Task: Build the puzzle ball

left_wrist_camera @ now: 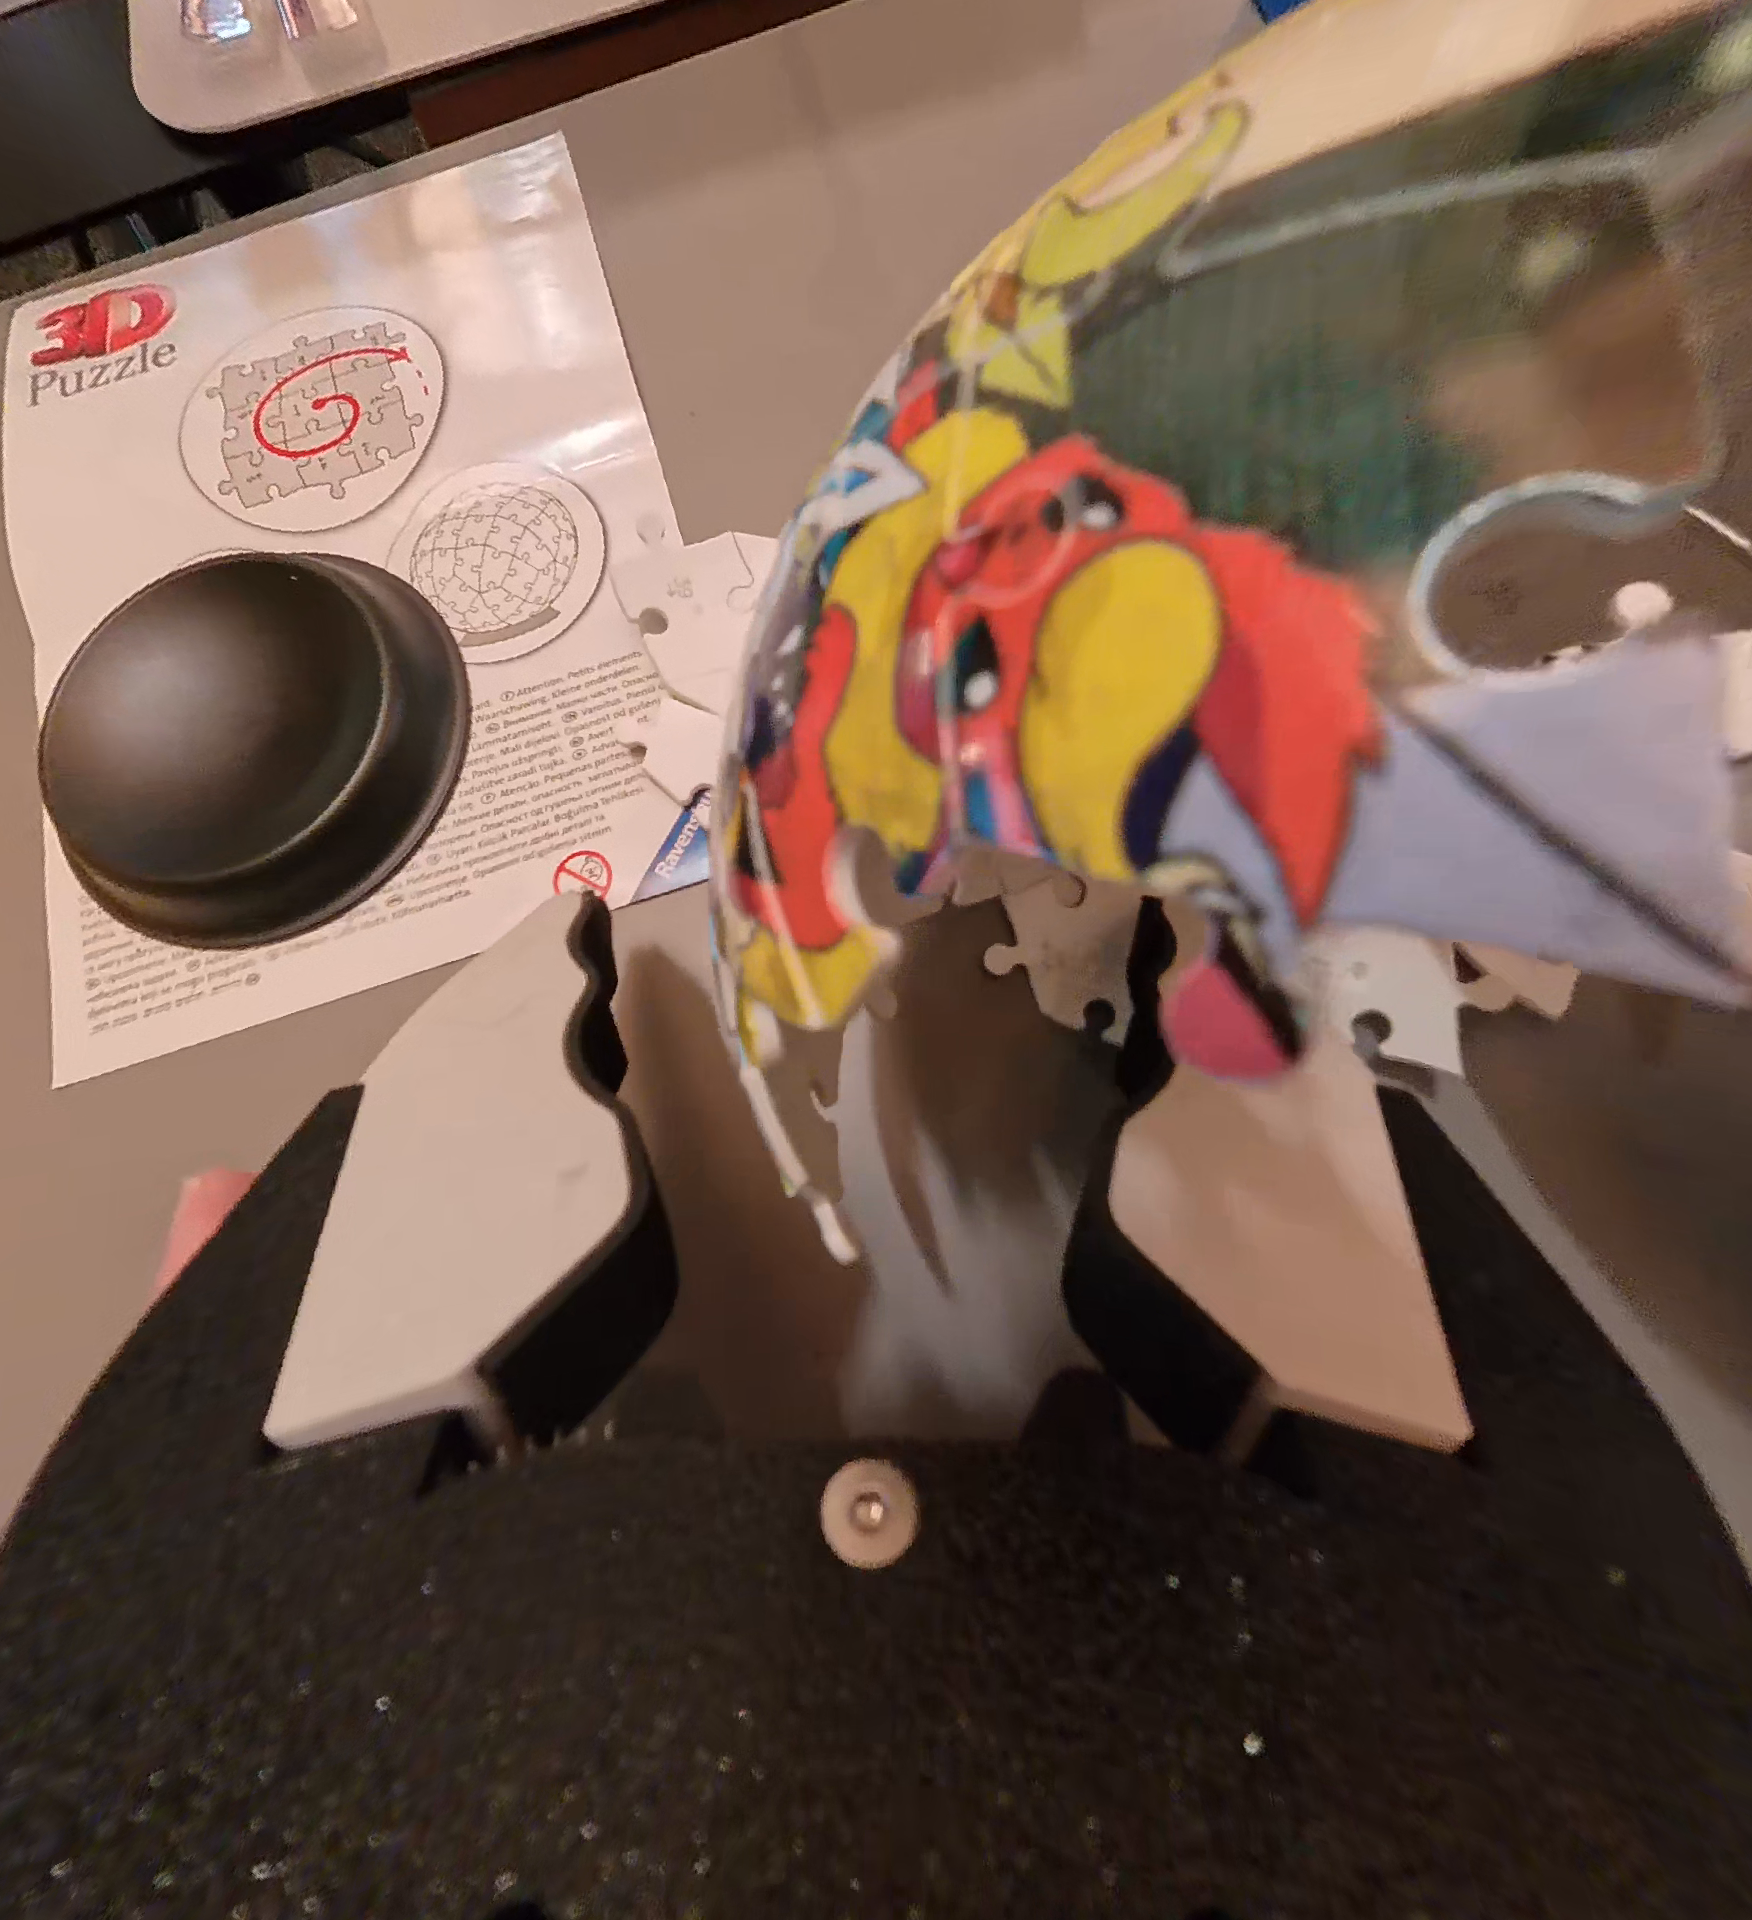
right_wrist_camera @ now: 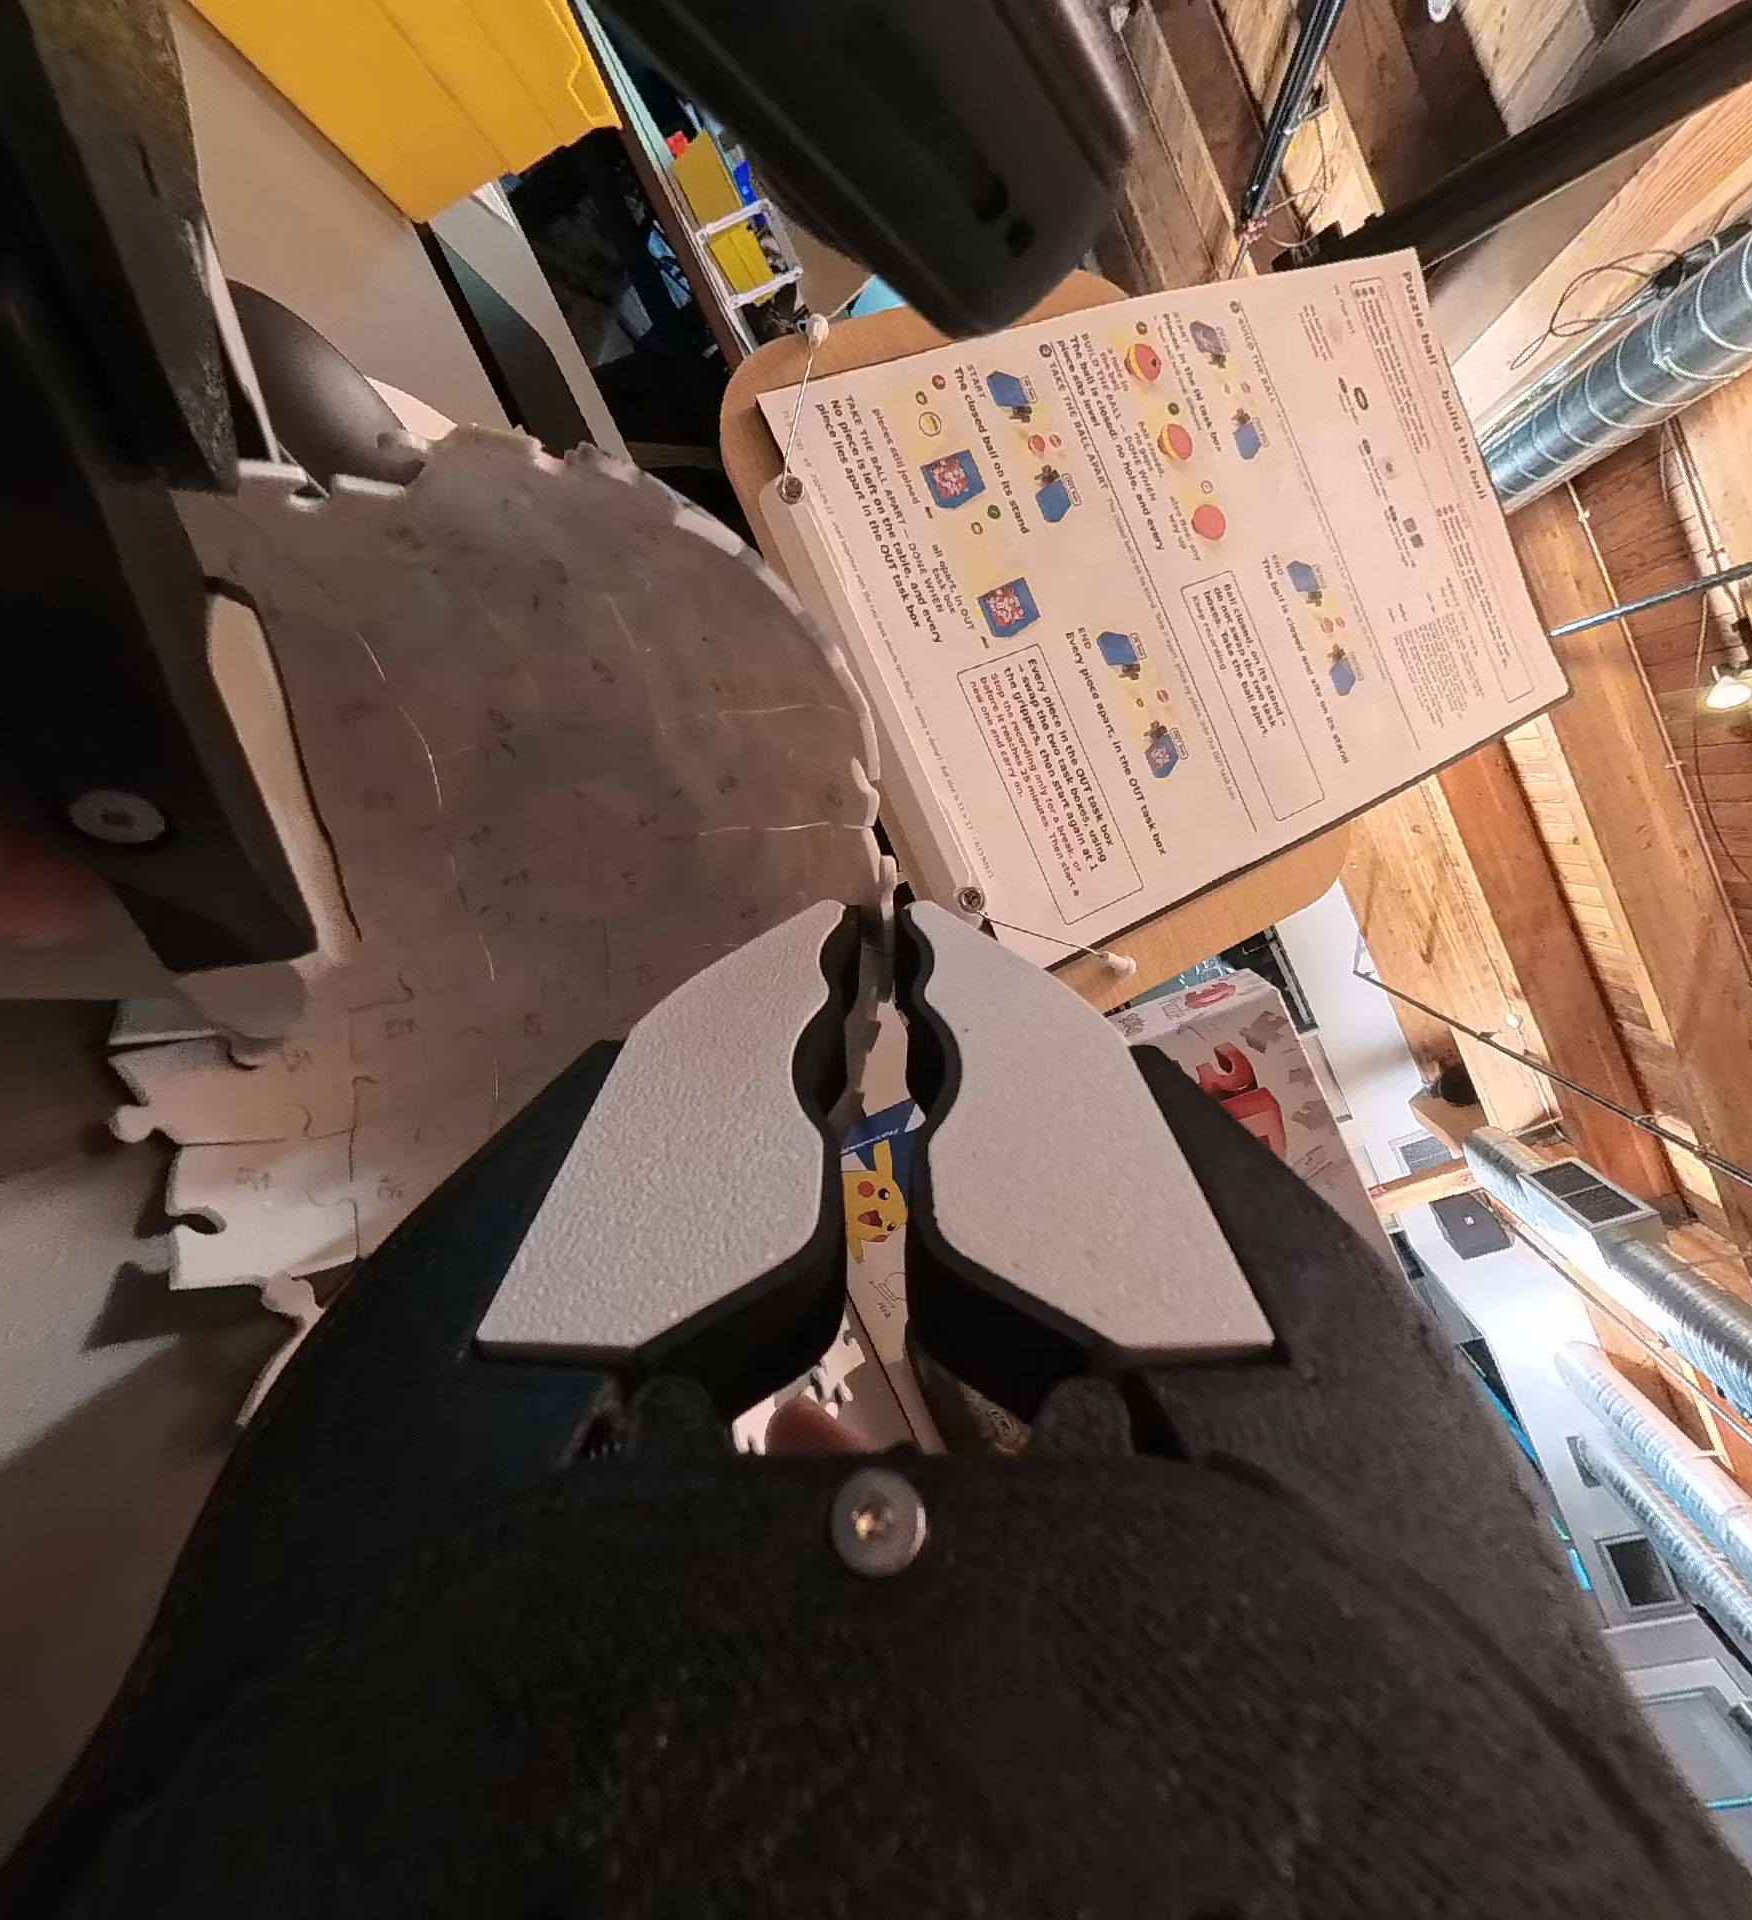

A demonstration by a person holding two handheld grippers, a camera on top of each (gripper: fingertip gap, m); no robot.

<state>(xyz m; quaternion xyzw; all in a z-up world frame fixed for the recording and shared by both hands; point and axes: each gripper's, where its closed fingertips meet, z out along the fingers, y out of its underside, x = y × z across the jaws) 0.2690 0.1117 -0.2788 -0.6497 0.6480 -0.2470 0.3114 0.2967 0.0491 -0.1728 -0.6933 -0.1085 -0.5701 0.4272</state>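
Puzzle ball [left_wrist_camera: 1059, 665], a half-built curved shell, hung above the table [left_wrist_camera: 799, 312]. Right gripper [right_wrist_camera: 880, 940] was pinched on its jagged edge. Left gripper [left_wrist_camera: 872, 935] stood spread, rim between its fingers. Black stand [left_wrist_camera: 248, 748] sat on the leaflet [left_wrist_camera: 332, 416].
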